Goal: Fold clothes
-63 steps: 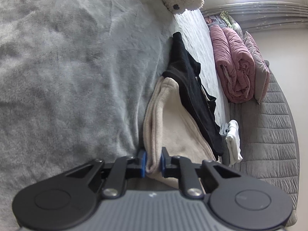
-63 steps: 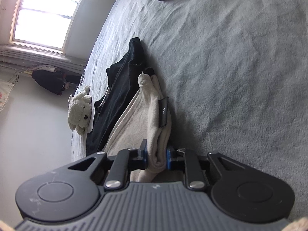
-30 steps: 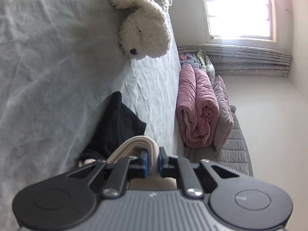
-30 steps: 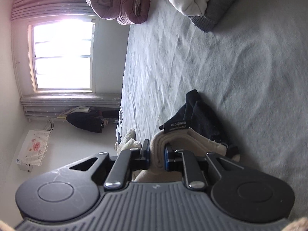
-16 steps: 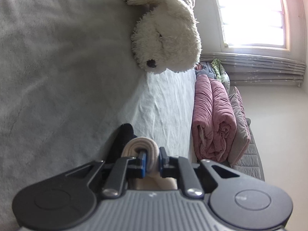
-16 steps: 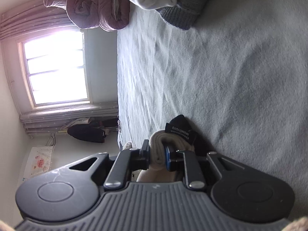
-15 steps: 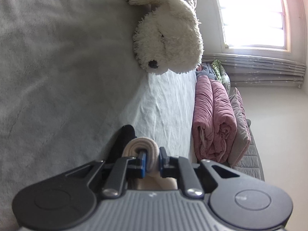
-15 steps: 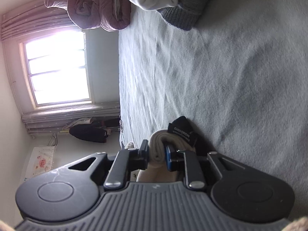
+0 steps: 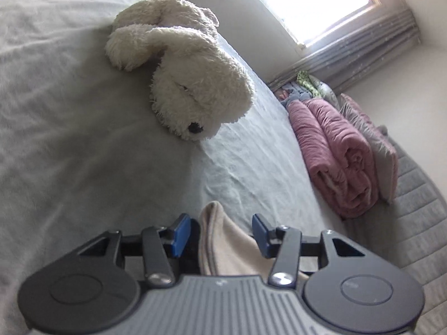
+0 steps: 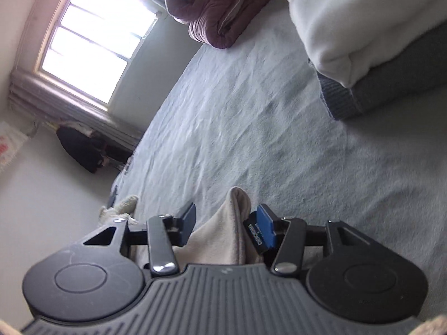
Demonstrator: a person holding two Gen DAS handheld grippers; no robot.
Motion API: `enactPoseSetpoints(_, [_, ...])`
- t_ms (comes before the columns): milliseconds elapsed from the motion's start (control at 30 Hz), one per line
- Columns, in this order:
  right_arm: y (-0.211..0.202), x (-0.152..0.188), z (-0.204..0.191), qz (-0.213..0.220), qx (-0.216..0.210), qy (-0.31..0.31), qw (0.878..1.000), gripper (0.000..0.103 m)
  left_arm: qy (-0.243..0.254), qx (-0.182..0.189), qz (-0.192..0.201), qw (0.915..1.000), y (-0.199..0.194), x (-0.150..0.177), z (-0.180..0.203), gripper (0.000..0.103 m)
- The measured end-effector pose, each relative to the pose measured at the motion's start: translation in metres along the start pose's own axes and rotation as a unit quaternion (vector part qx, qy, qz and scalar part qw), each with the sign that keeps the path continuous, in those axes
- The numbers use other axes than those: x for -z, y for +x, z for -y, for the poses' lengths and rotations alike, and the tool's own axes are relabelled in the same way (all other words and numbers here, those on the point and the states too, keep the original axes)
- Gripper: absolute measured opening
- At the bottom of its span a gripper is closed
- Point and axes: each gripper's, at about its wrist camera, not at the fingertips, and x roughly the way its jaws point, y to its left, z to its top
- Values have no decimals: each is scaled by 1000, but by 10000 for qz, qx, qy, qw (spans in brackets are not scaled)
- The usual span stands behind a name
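Beige garment (image 9: 223, 240) fold pointing away along bed (image 9: 83, 153), probably freed, left gripper (image 9: 220, 233) and right gripper (image 10: 227, 223) just opened

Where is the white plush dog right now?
Left wrist view, upper centre: the plush dog lies on the grey bed cover, left of the rolled pink quilt, beyond the beige garment.

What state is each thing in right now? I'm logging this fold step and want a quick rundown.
Left gripper: open, jaws just opened, pads off the cloth.
Right gripper: open, jaws just opened.
Beige garment: folded edge released, lying between both pairs of jaws.
Plush dog: lying on its side on the bed.
Pink quilt: rolled up beside the bed.
White blanket: folded on a grey one.
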Motion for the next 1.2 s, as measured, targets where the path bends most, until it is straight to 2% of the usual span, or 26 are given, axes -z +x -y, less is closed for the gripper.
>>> enactPoseSetpoints(100, [12,8,-11,95,316,-553,9979,53,507,-269,-29,9983,10,3,10,48])
enactPoseSetpoints(133, [15,10,-13,139,371,-695,9968,52,683,-362,-16,9970,15,4,14,43])
enactPoseSetpoints(167, [18,13,-15,172,418,-868,9952,45,876,-477,2,9950,18,5,18,34])
enactPoseSetpoints(200, [22,16,-16,201,469,-1064,9930,28,1101,-612,7,9920,22,7,23,25])
enactPoseSetpoints(233, [23,19,-19,259,540,-1305,9896,17,1353,-761,9,9879,25,11,28,12])
enactPoseSetpoints(333, [23,29,-27,587,752,-2074,9736,11,1813,-916,314,9786,24,23,38,10])
enactPoseSetpoints(400, [17,34,-29,1002,724,-2237,9668,10,1782,-836,629,9784,18,28,34,10])
enactPoseSetpoints(467, [19,34,-28,1164,780,-2266,9639,10,1651,-807,867,9791,14,31,28,10])
enactPoseSetpoints(567, [32,33,-29,1121,981,-2428,9586,9,1780,-986,923,9747,21,36,28,10])
enactPoseSetpoints(733, [48,34,-28,853,1304,-2583,9534,8,2121,-1324,755,9653,35,36,36,13])
enactPoseSetpoints(833, [47,38,-36,817,1465,-2797,9453,12,2220,-1479,683,9613,36,37,40,20])
enactPoseSetpoints(900, [43,40,-42,772,1571,-2886,9413,29,2182,-1552,653,9613,30,36,42,30])
enactPoseSetpoints(933, [39,40,-43,758,1584,-2890,9411,35,2130,-1545,634,9627,25,36,42,39])
enactPoseSetpoints(967, [35,40,-45,749,1576,-2876,9417,47,2069,-1522,604,9646,19,35,42,48])
enactPoseSetpoints(1000, [30,39,-45,749,1532,-2839,9436,53,1984,-1494,565,9670,13,34,40,51])
enactPoseSetpoints(1200, [7,32,-41,395,1284,-2327,9632,55,1290,-1269,137,9834,-17,28,23,60])
